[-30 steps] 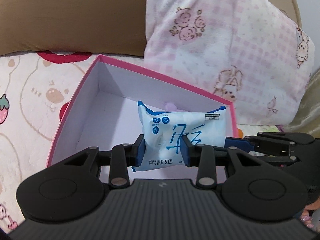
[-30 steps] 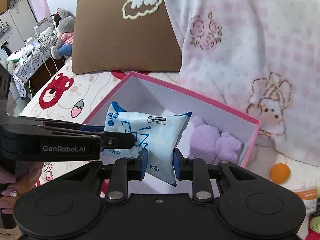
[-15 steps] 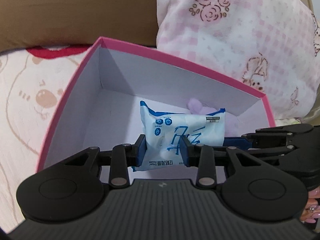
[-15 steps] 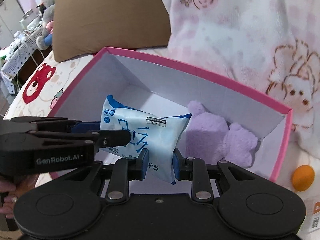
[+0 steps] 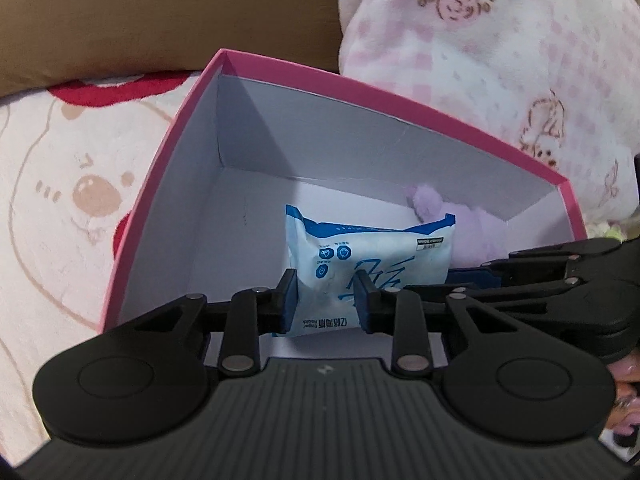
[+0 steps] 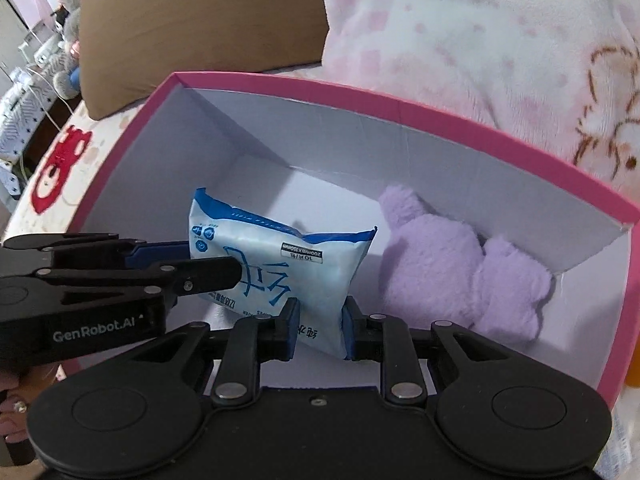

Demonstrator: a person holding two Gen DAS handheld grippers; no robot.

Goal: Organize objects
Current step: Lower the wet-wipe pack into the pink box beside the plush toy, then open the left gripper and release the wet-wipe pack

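Nearest in the left wrist view, the left tool (image 5: 325, 300) pinches the lower left part of a white-and-blue wipes packet (image 5: 372, 264); its jaws have just been closing a little further on the soft pack, which bulges between the blue pads. In the right wrist view, the right tool (image 6: 319, 328) clamps the packet's lower right corner, jaws narrow and pressed into the wrapper. Each tool shows in the other's camera: the right one reaches in from the right edge of the left view, the left one from the left edge of the right view, with part of a hand (image 6: 16, 412) below it at the frame's lower left.

The packet hangs upright between the two tools, inside the walls of an open pink box (image 5: 400, 98) with a white interior; whether its bottom edge touches the box floor I cannot tell. Just beyond the packet, a lilac plush toy (image 6: 460, 272) lies on the box floor against the far right wall.

The box sits on a bed with a cartoon-print cover (image 5: 60, 184). Behind the box, a brown cushion (image 5: 160, 12) leans on the left and a pink checked blanket (image 5: 500, 60) with drawn roses is heaped on the right. At the far left of the right wrist view, stuffed animals (image 6: 66, 12) sit in the blurred background.
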